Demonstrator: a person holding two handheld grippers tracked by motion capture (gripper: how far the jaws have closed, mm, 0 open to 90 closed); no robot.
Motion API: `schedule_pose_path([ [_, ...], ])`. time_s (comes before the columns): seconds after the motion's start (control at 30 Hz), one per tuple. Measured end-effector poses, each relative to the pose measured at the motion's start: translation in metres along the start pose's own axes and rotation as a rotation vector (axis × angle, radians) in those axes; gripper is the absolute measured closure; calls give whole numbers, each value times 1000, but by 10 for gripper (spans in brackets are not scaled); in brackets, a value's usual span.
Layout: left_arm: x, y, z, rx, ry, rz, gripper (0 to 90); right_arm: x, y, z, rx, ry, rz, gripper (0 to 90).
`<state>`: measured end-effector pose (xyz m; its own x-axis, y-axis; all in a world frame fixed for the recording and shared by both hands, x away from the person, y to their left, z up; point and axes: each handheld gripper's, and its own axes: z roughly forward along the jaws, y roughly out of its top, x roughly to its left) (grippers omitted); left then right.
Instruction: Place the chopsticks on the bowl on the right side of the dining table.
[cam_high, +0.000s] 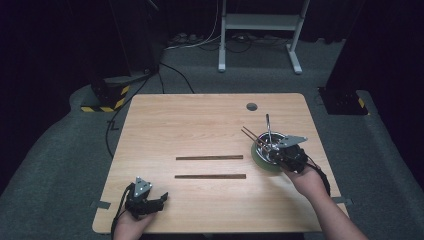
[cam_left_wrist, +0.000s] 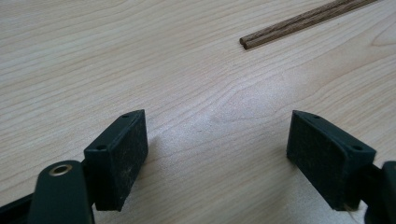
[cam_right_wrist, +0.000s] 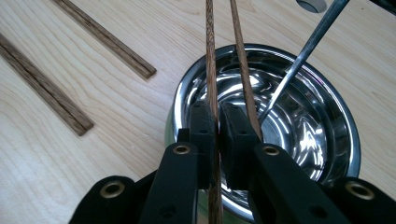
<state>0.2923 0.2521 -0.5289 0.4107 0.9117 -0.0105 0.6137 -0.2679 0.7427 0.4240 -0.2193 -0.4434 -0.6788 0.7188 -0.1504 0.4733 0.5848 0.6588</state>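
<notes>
Right gripper (cam_right_wrist: 217, 126) at lower centre of its own view, pads pressed together on one wooden chopstick (cam_right_wrist: 211, 70), pinching it over the steel bowl (cam_right_wrist: 327, 154). A second chopstick (cam_right_wrist: 243, 70) just beside the first, leaning against the right pad; held or merely resting, impossible to tell. Thin metal rod (cam_right_wrist: 303, 51), probably a spoon or fork handle, standing tilted in the bowl toward the upper right. In the high view, same bowl (cam_high: 260, 156) at right centre of the bench (cam_high: 200, 115), right gripper (cam_high: 285, 152) above it.

Two wooden sticks lying flat mid-bench: farther stick (cam_high: 209, 157) and nearer stick (cam_high: 210, 176), parallel, well apart from the bowl. Left gripper (cam_high: 162, 197) at lower left, resting on the bench, spread wide with nothing between the pads.

Judged roughly midway: one pair of chopsticks at the bowl, not yet released; two sticks left to collect.
</notes>
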Motion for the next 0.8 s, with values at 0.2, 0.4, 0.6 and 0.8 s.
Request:
schedule_pose_path([
  [0.2,0,0,0,0,0,0,205,-6,-1,5,16,-8,0,835],
  [0.4,0,0,0,0,0,0,204,-9,0,14,26,-10,-3,834],
  [0.6,0,0,0,1,0,0,204,-11,1,18,36,-13,-10,834],
  [0.8,0,0,0,1,1,0,205,-14,4,21,46,-29,-24,833],
])
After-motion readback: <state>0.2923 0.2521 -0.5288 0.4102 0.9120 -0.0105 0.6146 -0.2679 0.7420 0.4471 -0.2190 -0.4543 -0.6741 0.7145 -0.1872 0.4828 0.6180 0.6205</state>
